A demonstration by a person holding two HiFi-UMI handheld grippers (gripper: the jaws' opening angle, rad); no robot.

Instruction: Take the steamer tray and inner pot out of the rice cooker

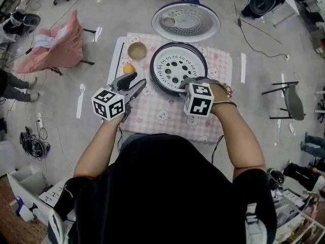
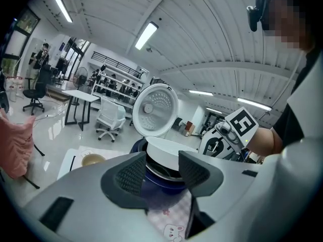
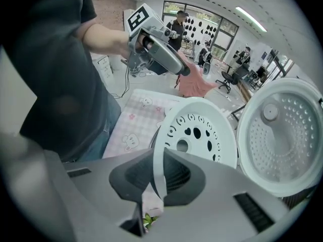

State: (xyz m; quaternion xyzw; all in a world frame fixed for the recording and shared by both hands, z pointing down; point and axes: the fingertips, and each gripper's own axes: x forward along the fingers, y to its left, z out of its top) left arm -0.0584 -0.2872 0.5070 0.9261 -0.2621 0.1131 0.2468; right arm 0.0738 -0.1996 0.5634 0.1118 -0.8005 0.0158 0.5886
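The rice cooker (image 1: 154, 70) stands on a pink checked cloth (image 1: 167, 113) with its lid (image 1: 186, 20) swung open at the back. A white steamer tray (image 1: 175, 67) with holes sits in its mouth, tilted up slightly in the left gripper view, where the tray (image 2: 166, 153) shows a metal pot rim (image 2: 154, 169) beneath it. My right gripper (image 1: 185, 83) points steeply down at the near edge. Its jaws are shut on the tray's thin rim (image 3: 157, 160). My left gripper (image 1: 138, 79) hovers open just left of the cooker, holding nothing.
A beige bowl (image 1: 136, 50) and an orange object (image 1: 129, 68) lie on the cloth left of the cooker, close to my left gripper. A stand draped in pink fabric (image 1: 56, 42) is on the floor at left, and a chair (image 1: 292, 100) at right.
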